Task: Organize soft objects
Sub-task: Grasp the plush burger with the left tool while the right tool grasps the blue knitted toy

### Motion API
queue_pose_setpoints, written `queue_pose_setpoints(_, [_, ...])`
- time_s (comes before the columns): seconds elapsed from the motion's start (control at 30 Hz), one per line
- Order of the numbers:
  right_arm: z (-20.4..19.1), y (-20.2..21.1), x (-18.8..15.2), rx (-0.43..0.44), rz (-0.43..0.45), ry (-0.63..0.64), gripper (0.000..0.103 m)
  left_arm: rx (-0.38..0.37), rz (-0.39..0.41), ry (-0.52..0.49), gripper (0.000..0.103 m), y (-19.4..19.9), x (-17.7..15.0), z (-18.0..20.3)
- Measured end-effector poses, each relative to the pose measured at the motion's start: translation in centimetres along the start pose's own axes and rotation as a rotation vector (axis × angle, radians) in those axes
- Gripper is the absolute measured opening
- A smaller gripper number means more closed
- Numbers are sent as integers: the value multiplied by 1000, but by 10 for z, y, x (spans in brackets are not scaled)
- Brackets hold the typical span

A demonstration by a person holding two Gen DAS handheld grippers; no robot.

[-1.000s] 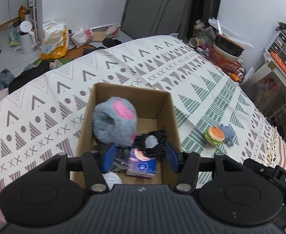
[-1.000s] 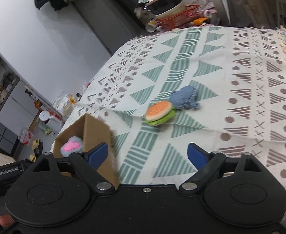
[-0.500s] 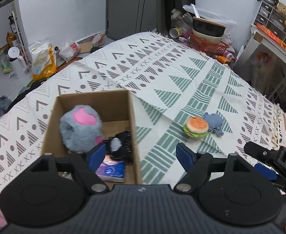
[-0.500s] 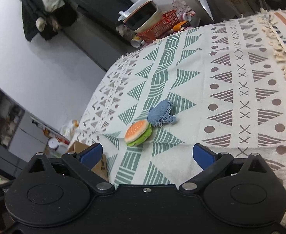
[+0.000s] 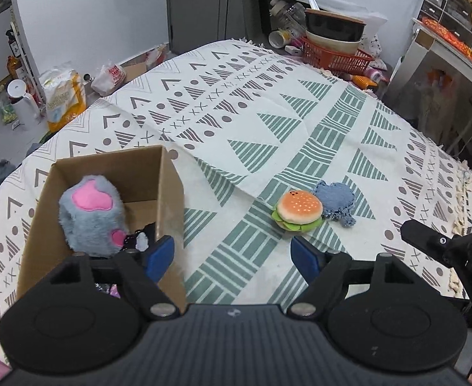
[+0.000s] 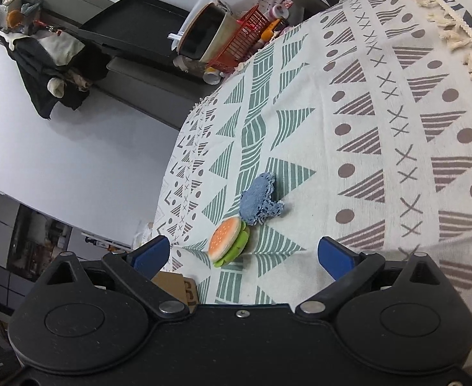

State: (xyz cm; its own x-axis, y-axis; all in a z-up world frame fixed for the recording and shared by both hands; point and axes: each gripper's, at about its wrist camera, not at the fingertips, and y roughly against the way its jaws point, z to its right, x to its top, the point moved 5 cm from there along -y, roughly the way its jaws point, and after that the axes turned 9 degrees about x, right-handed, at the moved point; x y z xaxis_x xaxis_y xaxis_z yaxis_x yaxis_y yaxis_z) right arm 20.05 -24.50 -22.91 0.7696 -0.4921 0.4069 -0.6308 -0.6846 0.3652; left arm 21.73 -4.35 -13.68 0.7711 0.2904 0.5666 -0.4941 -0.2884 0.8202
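A patterned cloth [image 5: 268, 122] covers the counter in a cluttered room. A cardboard box [image 5: 168, 186] stands on it, holding a grey plush paw [image 5: 91, 215] and other small items. A burger plush [image 5: 298, 210] lies on the cloth touching a denim piece [image 5: 335, 199], well apart from the box. The left gripper [image 5: 232, 255] and right gripper [image 6: 244, 252] both hover with fingers spread wide, holding nothing.

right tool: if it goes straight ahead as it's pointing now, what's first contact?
Most likely the burger plush. It lies on the patterned cloth just ahead of the open right tool, slightly left of centre, with the blue denim piece behind it. Depth is uncertain, so the cloth could come first.
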Motion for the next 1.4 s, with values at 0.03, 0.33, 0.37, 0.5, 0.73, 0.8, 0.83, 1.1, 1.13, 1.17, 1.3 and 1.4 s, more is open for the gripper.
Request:
queue_pose_setpoints(0.03, [1,-1,1,-13,3,4,98,6,2,-1,78,-2,1,3])
queue_pose_setpoints(0.33, [20,-22,9,-8,-13,-58,86,-5,5,-12,77,-19,10,29])
queue_pose_setpoints(0.37, [22,-24,9,-10,-14,-64,83,-9,-1,-11,76,-22,10,32])
queue_pose_setpoints(0.5, [33,-35,15,4,-15,-112,77,-27,-9,-5,75,-33,13,43])
queue_pose_setpoints(0.73, [43,-54,24,42,-23,-156,72,-48,-19,12,74,-50,21,56])
queue_pose_setpoints(0.8, [44,-60,24,46,-30,-162,69,-57,-30,15,74,-56,22,59])
queue_pose_setpoints(0.83, [45,-62,25,47,-29,-165,67,-62,-37,13,74,-59,23,61])
queue_pose_setpoints(1.1, [50,-78,28,56,-40,-184,62,-70,-78,51,74,-86,25,65])
queue_pose_setpoints(1.13, [50,-80,28,58,-42,-180,62,-73,-85,62,72,-89,25,65])
queue_pose_setpoints(1.17, [50,-82,28,59,-42,-176,61,-74,-93,71,71,-92,24,65])
queue_pose_setpoints(1.3, [52,-88,30,80,-43,-185,60,-92,-126,105,66,-101,21,66])
queue_pose_setpoints(1.4, [51,-94,30,99,-58,-196,60,-114,-157,145,54,-108,19,66])
